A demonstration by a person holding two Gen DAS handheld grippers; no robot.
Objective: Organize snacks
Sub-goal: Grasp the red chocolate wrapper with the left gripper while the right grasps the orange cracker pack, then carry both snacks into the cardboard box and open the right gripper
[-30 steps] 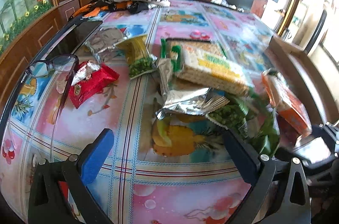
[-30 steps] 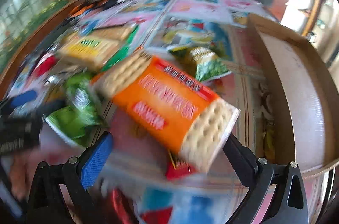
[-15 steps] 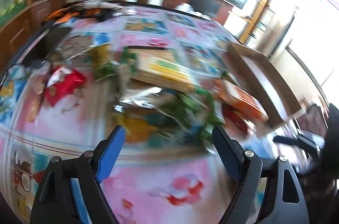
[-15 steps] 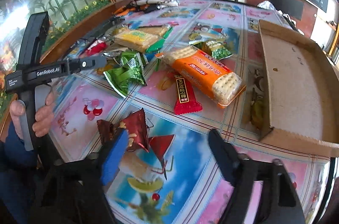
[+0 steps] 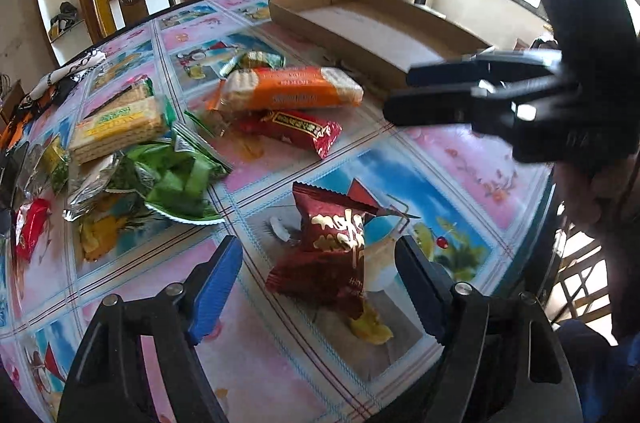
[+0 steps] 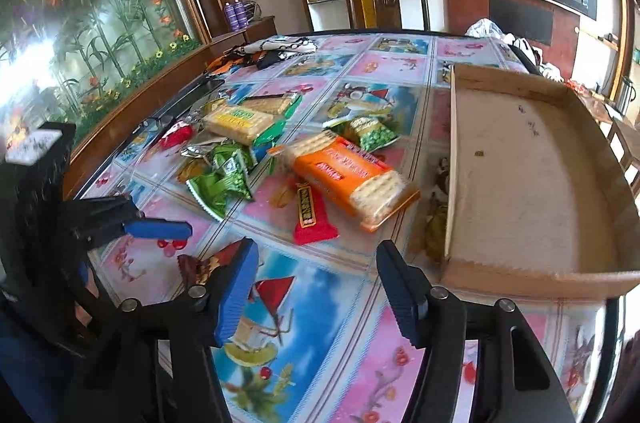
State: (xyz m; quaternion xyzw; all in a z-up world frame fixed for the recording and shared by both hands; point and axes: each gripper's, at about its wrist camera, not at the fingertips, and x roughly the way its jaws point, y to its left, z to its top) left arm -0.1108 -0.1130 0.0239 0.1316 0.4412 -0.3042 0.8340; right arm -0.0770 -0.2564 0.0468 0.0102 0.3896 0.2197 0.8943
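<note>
My left tool (image 5: 318, 287) hung spread wide and held nothing, with the maroon packet (image 5: 332, 247) lying on the surface (image 5: 460, 151) between its fingers, not yet gripped. My right tool (image 6: 316, 287) was likewise parted and empty, hovering above bare surface near the box (image 6: 520, 275). Beyond lay the red bar (image 5: 300, 129), the orange crackers (image 5: 292, 89), the green packets (image 5: 176, 179), the yellow wafers (image 5: 120, 127) and a pea packet (image 6: 372, 135), all loose on the surface. The box held no snack, so I judged the sorting barely begun, with every packet left to move
</note>
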